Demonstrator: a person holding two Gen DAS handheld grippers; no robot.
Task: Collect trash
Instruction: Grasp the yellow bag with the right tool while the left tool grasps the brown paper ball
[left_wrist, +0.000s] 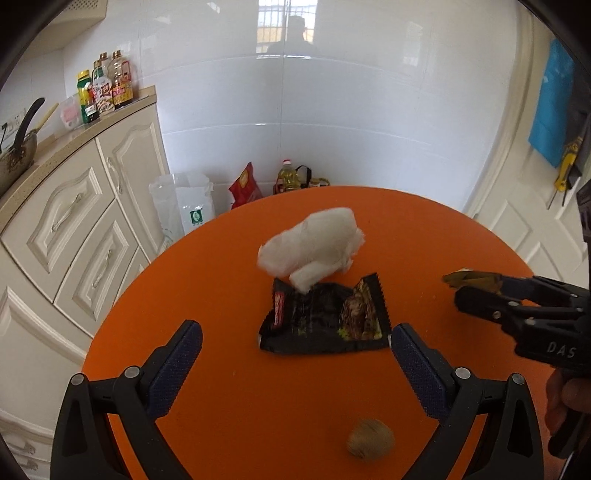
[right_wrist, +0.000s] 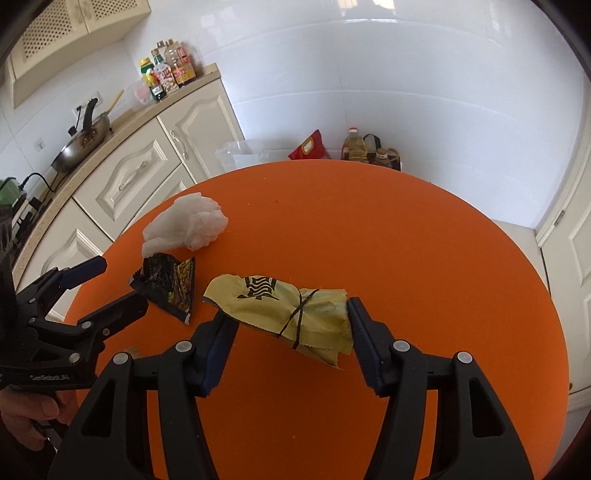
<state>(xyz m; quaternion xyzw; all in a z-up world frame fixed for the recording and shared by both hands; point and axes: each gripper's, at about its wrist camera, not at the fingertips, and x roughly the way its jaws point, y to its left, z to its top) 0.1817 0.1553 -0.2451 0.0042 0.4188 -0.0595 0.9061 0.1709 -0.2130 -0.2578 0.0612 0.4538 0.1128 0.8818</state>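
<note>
A black snack wrapper (left_wrist: 325, 317) lies on the round orange table (left_wrist: 229, 280), with a crumpled white tissue (left_wrist: 314, 243) just behind it, touching its far edge. A small brown nut-like ball (left_wrist: 370, 439) lies near the table's front. My left gripper (left_wrist: 295, 339) is open, its fingers on either side of the near end of the black wrapper (right_wrist: 170, 284). My right gripper (right_wrist: 288, 314) holds a yellow folded wrapper (right_wrist: 288, 306) between its pads, lifted slightly off the table (right_wrist: 406, 240). The tissue also shows in the right wrist view (right_wrist: 188, 225). The right gripper shows at the right of the left wrist view (left_wrist: 476, 291).
Cream kitchen cabinets (left_wrist: 74, 221) with bottles (left_wrist: 107, 85) and a wok (right_wrist: 81, 144) stand to the left. A plastic bag (left_wrist: 181, 206), a red bag (left_wrist: 245, 184) and an oil bottle (left_wrist: 288, 177) sit on the floor behind the table. A white door (left_wrist: 535, 206) is at right.
</note>
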